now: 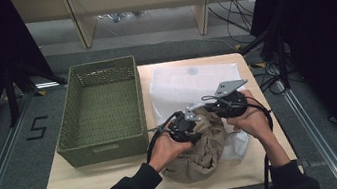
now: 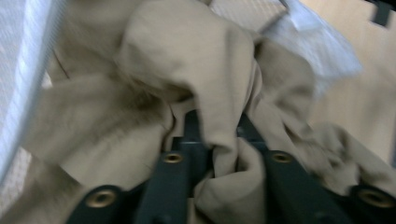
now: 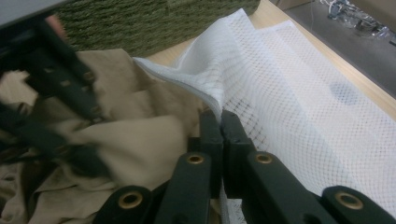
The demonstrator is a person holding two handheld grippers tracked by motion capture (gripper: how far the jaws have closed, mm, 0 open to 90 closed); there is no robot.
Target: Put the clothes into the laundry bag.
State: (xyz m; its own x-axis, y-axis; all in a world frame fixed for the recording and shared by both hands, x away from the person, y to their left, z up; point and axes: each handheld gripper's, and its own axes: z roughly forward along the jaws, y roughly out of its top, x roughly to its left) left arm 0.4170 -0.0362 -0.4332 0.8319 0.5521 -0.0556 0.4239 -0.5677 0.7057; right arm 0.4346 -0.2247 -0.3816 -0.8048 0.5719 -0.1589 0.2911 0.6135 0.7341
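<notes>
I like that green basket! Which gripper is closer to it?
Left. The left gripper sits just beside the basket, near its front right corner, shut on the beige cloth. The right gripper is farther off, pinching the mesh bag.

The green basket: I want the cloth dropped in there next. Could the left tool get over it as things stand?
Probably yes: the green basket sits open-topped just left of the left tool, nothing between, though the tool grips the tan cloth.
</notes>
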